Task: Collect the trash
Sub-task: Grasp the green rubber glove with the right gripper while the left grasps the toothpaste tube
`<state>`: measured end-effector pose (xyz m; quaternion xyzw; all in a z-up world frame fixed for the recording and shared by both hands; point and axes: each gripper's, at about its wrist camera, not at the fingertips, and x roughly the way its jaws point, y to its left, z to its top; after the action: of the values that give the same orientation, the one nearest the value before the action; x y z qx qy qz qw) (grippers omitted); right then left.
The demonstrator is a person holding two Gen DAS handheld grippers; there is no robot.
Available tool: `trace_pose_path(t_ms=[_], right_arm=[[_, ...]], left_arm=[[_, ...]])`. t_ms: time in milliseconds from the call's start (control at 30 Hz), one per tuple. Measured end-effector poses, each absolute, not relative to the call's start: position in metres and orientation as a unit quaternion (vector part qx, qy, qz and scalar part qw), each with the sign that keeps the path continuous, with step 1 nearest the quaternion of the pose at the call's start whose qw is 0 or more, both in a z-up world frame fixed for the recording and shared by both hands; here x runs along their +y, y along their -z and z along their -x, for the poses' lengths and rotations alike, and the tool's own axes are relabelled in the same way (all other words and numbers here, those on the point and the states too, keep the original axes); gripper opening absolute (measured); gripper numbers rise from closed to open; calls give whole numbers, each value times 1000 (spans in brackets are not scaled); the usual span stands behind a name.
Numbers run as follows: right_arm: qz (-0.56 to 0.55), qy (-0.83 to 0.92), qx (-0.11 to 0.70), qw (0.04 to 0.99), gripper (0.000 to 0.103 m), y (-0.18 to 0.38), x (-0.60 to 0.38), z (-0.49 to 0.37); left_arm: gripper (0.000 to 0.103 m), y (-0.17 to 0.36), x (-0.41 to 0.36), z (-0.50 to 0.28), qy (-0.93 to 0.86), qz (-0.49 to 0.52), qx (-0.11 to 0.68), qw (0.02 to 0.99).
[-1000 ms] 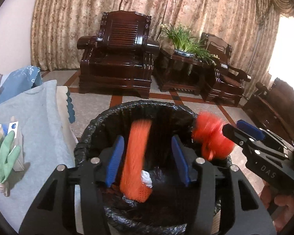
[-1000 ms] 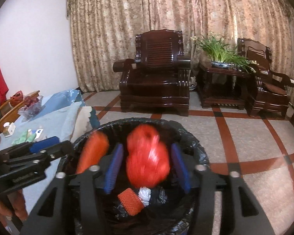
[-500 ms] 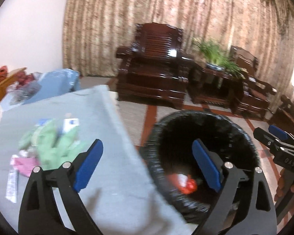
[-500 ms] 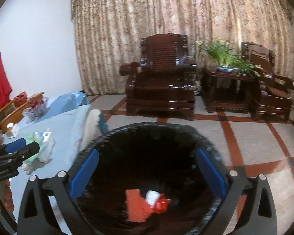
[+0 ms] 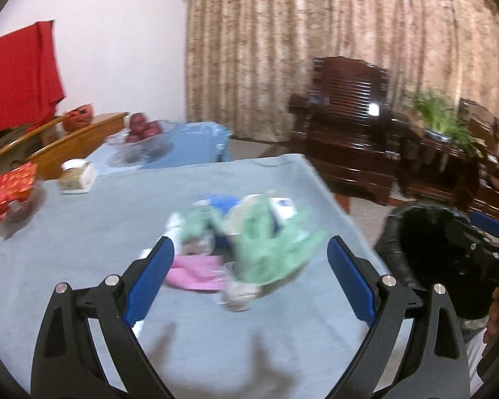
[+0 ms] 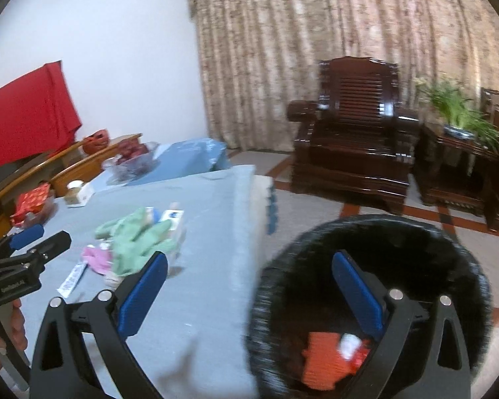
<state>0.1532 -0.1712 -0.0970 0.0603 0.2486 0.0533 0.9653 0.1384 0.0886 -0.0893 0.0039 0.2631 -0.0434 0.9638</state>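
A pile of trash lies on the grey-blue tablecloth (image 5: 83,226): a green rubber glove (image 5: 269,249), a pink wrapper (image 5: 196,272), a white and blue packet (image 5: 282,206). My left gripper (image 5: 249,279) is open and empty, just in front of the pile. My right gripper (image 6: 249,292) is open and empty, over the table edge and the rim of the black-lined trash bin (image 6: 399,232). Orange-red trash (image 6: 326,359) lies in the bin. The pile also shows in the right wrist view, with the glove (image 6: 136,239) at its left.
A red packet (image 5: 13,189), a small white box (image 5: 75,174) and a bowl of red fruit (image 5: 139,129) stand at the table's far left. Dark wooden armchairs (image 6: 356,139) and a potted plant (image 6: 455,109) stand beyond the bin. A wooden bench (image 5: 66,136) is behind the table.
Both grippers opened and dropped the orange-red trash into the bin. Both then swung left; the left gripper now faces the pile on the table.
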Motion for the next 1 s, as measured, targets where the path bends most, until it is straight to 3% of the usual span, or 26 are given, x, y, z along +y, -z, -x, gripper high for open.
trace_pose_path(t_ms=[767, 833, 1000], right_arm=[[-28, -147, 296, 943, 97, 143, -24, -232], [-27, -150, 302, 941, 95, 149, -18, -237], [-27, -159, 315, 935, 79, 158, -11, -246]], left_arm=[[91, 136, 197, -153, -62, 14, 287, 956], [91, 140, 199, -155, -62, 16, 290, 955], [91, 155, 206, -169, -62, 15, 304, 951]])
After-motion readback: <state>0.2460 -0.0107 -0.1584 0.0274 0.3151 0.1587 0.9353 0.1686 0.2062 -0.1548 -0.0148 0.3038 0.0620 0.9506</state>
